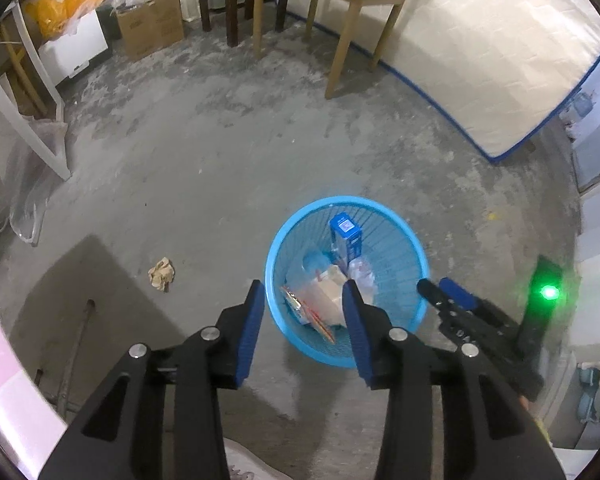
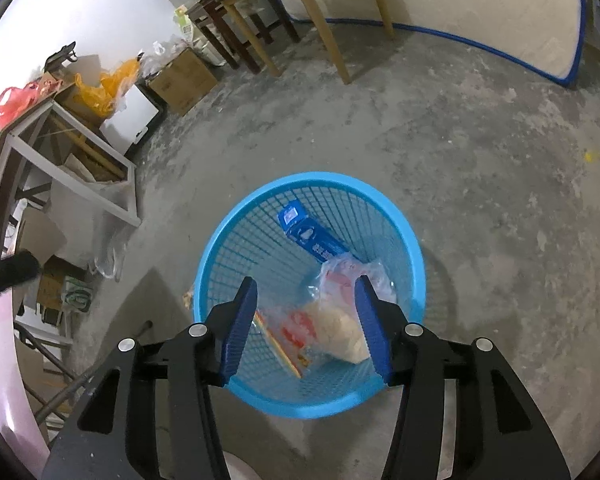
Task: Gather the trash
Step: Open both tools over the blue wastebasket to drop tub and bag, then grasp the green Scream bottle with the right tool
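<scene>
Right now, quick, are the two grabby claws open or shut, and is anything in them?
Left gripper: open, holding nothing, above the blue basket.
Right gripper: open, holding nothing, over the same basket.

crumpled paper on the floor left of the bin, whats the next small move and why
Probably swing the left gripper over to the crumpled paper. Both it and the right gripper hang open and empty above the blue basket, which already holds trash, while that paper lies loose on the floor.
</scene>
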`<state>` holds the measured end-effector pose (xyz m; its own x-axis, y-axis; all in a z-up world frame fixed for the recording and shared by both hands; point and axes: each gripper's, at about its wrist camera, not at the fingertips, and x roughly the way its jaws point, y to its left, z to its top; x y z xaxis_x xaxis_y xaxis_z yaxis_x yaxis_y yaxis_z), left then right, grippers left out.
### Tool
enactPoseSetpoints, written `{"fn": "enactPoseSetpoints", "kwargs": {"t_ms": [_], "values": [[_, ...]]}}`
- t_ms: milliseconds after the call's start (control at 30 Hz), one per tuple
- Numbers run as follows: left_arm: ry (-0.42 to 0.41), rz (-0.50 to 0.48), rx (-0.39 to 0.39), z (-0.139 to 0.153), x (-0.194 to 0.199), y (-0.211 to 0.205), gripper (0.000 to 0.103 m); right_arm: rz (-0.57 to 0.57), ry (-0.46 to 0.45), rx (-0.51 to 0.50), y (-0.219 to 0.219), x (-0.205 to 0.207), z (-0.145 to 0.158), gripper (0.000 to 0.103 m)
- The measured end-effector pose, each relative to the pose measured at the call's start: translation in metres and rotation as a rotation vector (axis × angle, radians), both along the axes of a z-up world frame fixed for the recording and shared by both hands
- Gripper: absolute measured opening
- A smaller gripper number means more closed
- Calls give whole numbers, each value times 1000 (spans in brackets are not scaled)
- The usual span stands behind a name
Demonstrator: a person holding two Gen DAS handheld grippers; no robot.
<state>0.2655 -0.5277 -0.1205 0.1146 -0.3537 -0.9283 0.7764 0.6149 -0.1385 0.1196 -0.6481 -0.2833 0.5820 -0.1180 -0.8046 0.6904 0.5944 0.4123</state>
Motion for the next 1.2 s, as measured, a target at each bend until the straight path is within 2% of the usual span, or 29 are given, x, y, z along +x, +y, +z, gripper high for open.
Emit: {"fn": "enactPoseSetpoints", "kwargs": {"t_ms": [100, 233, 400, 533, 667, 800, 933, 1100, 1200], "values": [[-25, -12, -29, 23, -6, 14, 45, 2, -9, -6, 4, -7, 5, 51], [-55, -28, -72, 58, -15, 46, 52, 11, -27, -8, 13, -16, 16, 58], [-99, -8, -164, 99, -41, 100, 66, 19, -132, 3, 37, -37, 46, 64], [-95, -2, -270, 130, -74, 157, 74, 81, -197, -18, 64, -44, 80, 64], [-196, 40, -343, 156, -104, 230, 82, 167, -236, -39, 91, -42, 114, 65], [-226, 107, -372, 163, -124, 299, 84, 266, -276, -54, 123, -33, 148, 67], [-220, 241, -414, 162, -140, 378, 84, 400, -316, -58, 172, -15, 176, 67], [-253, 366, -489, 162, -159, 460, 84, 587, -373, 11, 236, 13, 199, 67], [-253, 422, -512, 155, -164, 500, 84, 752, -384, 58, 292, 43, 210, 67]]}}
